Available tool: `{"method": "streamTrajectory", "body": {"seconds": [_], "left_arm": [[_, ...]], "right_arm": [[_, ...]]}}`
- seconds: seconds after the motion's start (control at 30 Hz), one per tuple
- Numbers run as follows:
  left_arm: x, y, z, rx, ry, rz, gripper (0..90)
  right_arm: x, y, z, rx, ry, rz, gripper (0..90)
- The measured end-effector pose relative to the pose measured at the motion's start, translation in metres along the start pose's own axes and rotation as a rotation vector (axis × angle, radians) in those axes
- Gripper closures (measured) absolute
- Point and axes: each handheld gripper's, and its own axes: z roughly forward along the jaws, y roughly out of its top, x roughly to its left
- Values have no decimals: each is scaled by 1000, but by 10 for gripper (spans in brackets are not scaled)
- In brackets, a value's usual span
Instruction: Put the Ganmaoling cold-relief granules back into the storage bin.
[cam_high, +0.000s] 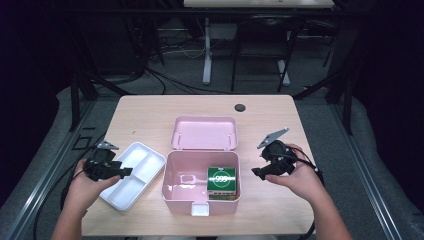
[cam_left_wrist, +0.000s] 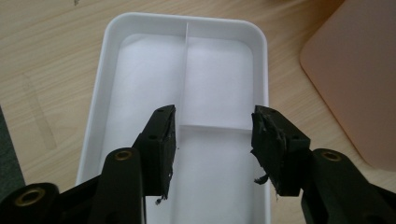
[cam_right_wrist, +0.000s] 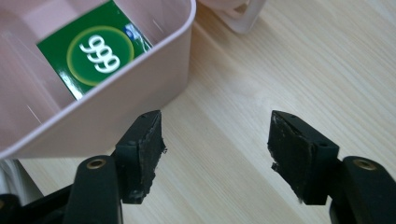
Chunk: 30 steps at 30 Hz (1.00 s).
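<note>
The wooden surface (cam_high: 150, 110) carries one pink box (cam_high: 172, 192) with its lid (cam_high: 204, 133) swung open behind it. Inside the box, at its right end, sits one green packet (cam_high: 222, 182) marked 999. Just left of the box lies one white tray (cam_high: 150, 167) with three empty compartments. The left gripper (cam_left_wrist: 212, 140) hovers over the tray, fingers (cam_left_wrist: 161, 140) wide apart and holding nothing. The right gripper (cam_right_wrist: 215, 149) hangs over bare wood just beside the box's outer wall, fingers spread, empty.
</note>
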Motion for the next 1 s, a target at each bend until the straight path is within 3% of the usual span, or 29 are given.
{"method": "streamTrajectory", "body": {"seconds": [0.17,0.33,0.4,0.57,0.67,0.87,1.0], "left_arm": [[1,-2,-3,-3,-13,-19,537],[4,-5,-5,-18,-5,-26,564],[4,-5,-5,-28,1,-24,564],[3,-4,-9,-33,-7,-21,570],[2,-3,-10,-18,-27,-34,575],[6,1,-16,-9,-20,-40,572],[12,8,-17,19,-43,-14,609]], "right_arm": [[3,-4,-4,-31,-46,5,352],[4,-11,-15,-115,-72,56,360],[5,-14,-15,-119,-85,59,359],[4,-16,-12,-131,-63,62,363],[5,-17,-9,-133,-75,66,367],[4,-19,-9,-141,-80,77,368],[3,-21,-10,-174,-64,82,382]]}}
